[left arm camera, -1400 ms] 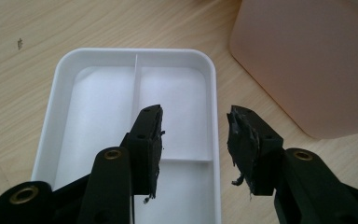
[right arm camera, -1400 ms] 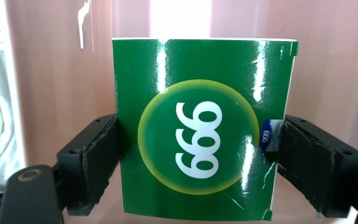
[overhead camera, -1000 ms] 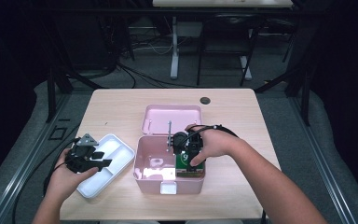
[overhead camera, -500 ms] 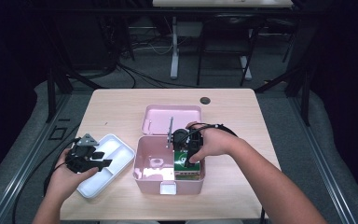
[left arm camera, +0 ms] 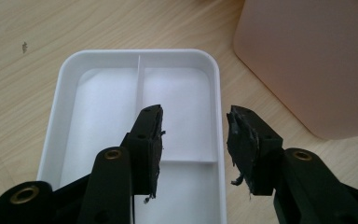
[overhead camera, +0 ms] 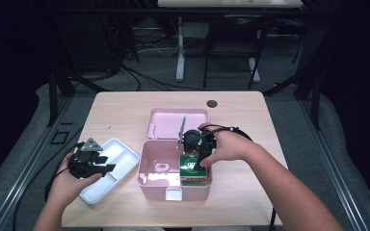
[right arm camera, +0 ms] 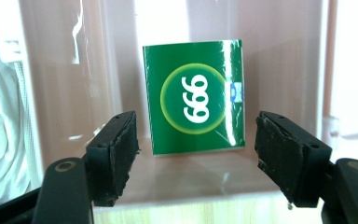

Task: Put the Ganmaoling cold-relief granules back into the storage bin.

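The box (overhead camera: 173,185) is pale pink, and so is its lid (overhead camera: 166,124). The pack (right arm camera: 193,95) inside is dark green, with a lighter green ring around white digits 999 and a small blue-and-white mark at one edge. The tray (left arm camera: 65,112) is plain white. The tabletop (overhead camera: 125,110) is light wood grain. Both tools, left (left arm camera: 193,135) and right (right arm camera: 196,149), are black.

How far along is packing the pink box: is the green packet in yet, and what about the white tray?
Done: the green packet stands inside the pink box, against its wall. In hand: the right gripper is open above it, its jaws having just narrowed, with fingers clear of the packet. The left gripper hovers open over the white tray, which sits beside the box. Left: likely the tray goes into the box, then the lid closes.
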Available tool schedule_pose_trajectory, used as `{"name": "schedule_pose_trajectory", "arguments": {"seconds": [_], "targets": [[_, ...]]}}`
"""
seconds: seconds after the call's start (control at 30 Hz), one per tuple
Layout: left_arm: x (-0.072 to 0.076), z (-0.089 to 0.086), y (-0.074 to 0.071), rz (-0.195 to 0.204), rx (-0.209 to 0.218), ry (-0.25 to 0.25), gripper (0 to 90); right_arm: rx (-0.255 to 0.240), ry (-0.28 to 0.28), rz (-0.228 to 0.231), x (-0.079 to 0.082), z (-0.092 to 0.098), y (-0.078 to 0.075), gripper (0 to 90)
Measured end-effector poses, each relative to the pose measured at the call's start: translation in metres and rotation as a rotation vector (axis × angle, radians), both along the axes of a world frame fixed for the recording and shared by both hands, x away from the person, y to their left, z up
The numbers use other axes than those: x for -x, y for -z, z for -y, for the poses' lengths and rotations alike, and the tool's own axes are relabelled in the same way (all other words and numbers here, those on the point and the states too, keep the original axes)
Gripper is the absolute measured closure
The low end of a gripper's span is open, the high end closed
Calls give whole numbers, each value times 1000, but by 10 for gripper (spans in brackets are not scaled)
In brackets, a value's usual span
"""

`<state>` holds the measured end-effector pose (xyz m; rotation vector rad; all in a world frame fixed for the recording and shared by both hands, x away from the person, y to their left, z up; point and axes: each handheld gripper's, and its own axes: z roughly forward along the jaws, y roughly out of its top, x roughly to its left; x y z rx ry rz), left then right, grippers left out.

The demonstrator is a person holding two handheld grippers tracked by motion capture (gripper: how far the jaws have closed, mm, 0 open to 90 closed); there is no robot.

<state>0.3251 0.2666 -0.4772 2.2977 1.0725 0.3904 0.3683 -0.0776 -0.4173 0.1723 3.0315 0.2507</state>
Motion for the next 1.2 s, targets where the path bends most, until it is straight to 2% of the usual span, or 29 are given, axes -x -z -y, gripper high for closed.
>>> {"name": "schedule_pose_trajectory", "arguments": {"seconds": [0.23,0.47,0.53,0.67,0.87,1.0,1.1,1.2], "targets": [[-1,1,1,5,-5,-1,550,-45,45,30,8,19,-12,307],[-4,4,-2,10,-12,8,545,-48,105,72,16,37,-18,319],[-4,4,-4,9,3,7,545,-58,121,84,17,42,-20,330],[-5,3,-6,9,8,4,545,-108,157,90,18,52,-22,359],[-6,3,-6,0,-14,0,547,-153,185,102,19,66,-18,360],[-7,0,-8,-12,-9,-13,553,-206,238,112,21,81,-15,362],[-9,0,-7,-21,-17,-17,553,-226,253,127,24,89,-15,382],[-12,2,-7,-25,-43,-18,551,-256,285,145,26,97,-13,401]]}}
